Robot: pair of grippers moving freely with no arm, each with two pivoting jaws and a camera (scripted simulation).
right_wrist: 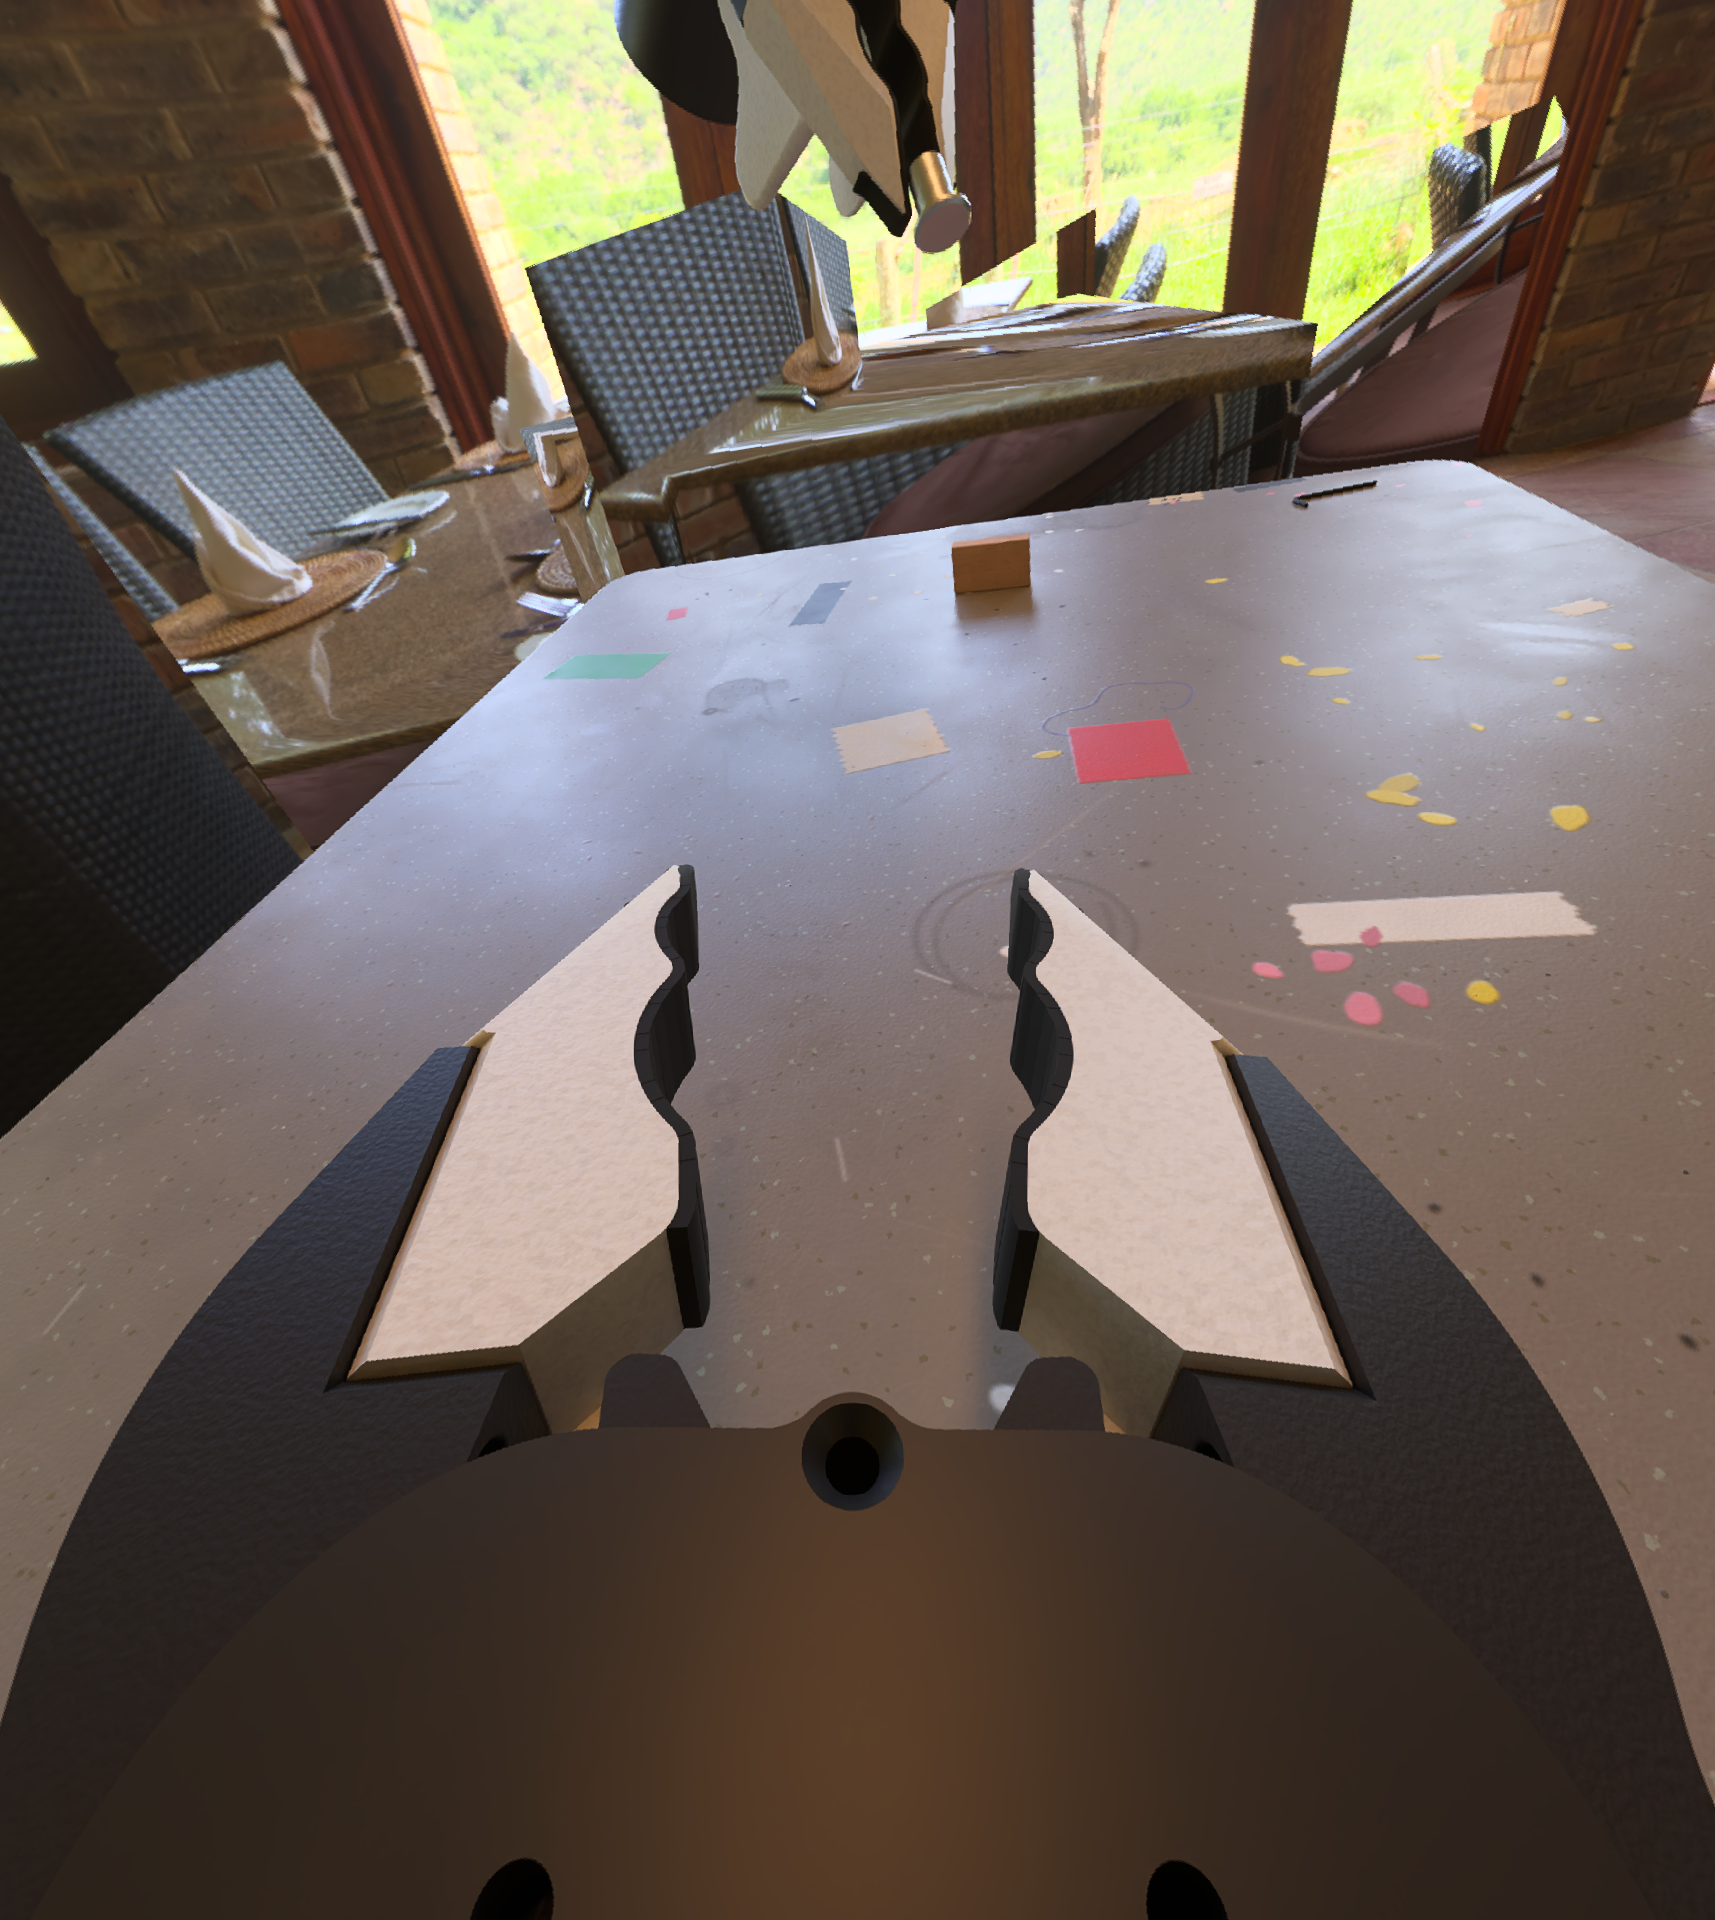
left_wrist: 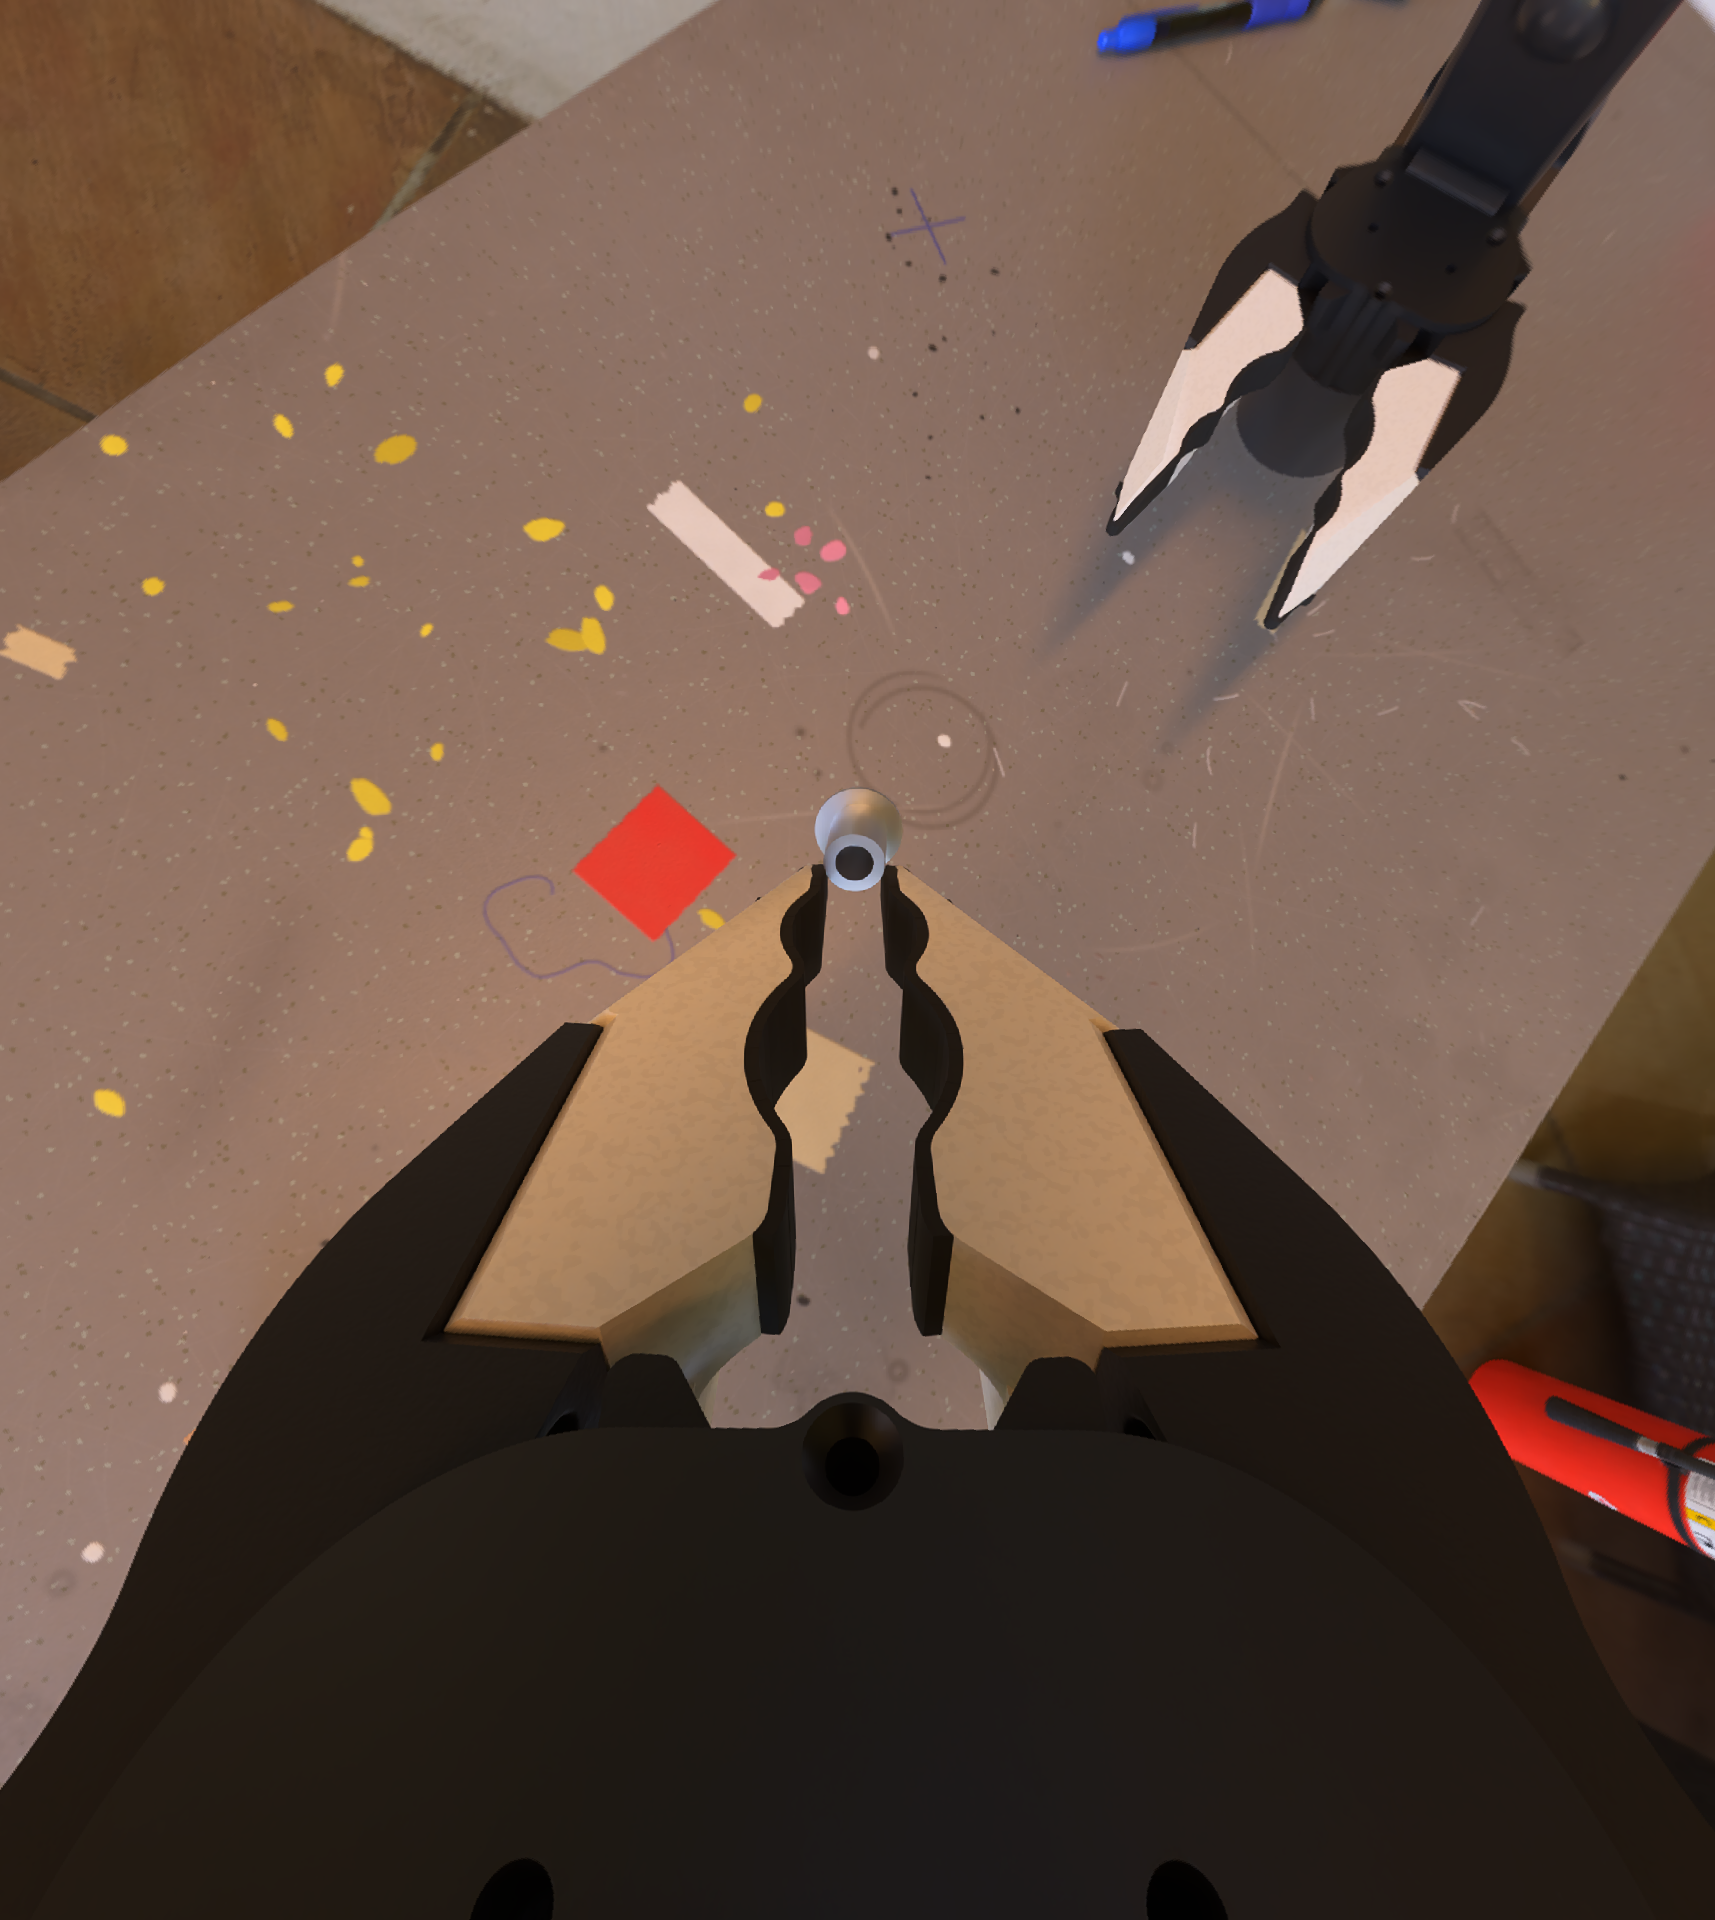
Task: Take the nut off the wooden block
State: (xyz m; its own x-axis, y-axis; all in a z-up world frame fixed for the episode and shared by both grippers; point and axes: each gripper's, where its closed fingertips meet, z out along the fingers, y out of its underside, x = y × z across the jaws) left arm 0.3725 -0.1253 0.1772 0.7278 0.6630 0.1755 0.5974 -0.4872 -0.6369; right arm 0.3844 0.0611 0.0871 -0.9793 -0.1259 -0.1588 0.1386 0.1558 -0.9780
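My left gripper (left_wrist: 853,871) is shut on a small silver nut (left_wrist: 855,840) at its fingertips and holds it high above the table. It also shows at the top of the right wrist view (right_wrist: 894,197), with the nut (right_wrist: 939,206) in it. The wooden block (right_wrist: 990,563) stands alone near the table's far edge in the right wrist view. My right gripper (right_wrist: 853,883) is open and empty, low over the table; it shows at the upper right of the left wrist view (left_wrist: 1196,571).
The brown table (right_wrist: 832,1091) bears flat marks: a red square (left_wrist: 653,860), tape strips (left_wrist: 726,553), yellow and pink spots. A blue marker (left_wrist: 1196,23) lies at its far edge. A red fire extinguisher (left_wrist: 1663,1486) lies on the floor at right. Wicker chairs (right_wrist: 53,727) and dining tables stand beyond.
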